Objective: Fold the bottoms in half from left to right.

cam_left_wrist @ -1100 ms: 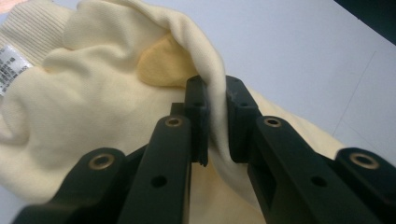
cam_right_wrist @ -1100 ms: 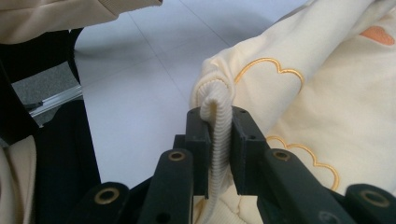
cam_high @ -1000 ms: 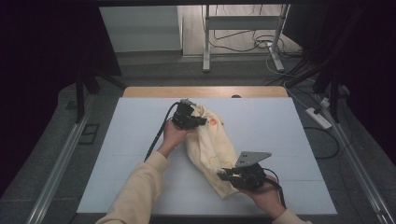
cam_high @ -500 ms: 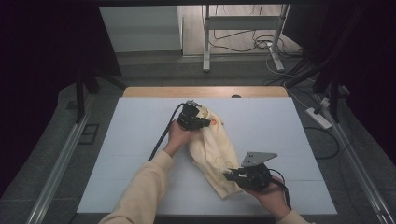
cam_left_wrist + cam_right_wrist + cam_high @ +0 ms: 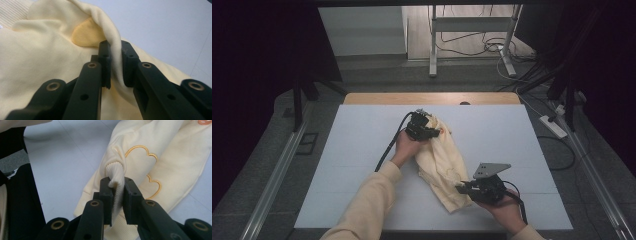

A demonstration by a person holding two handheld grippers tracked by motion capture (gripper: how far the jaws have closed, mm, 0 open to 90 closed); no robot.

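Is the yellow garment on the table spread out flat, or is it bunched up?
Bunched up. The garment lies in a crumpled strip, with the left gripper pinching a fold and the right gripper its ribbed edge.

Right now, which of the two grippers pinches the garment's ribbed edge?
The right gripper: ribbed knit of the cream garment sits between its jaws, while the left gripper clamps smooth fabric.

High view overhead, far — gripper views close; shared: cream garment (image 5: 443,165).
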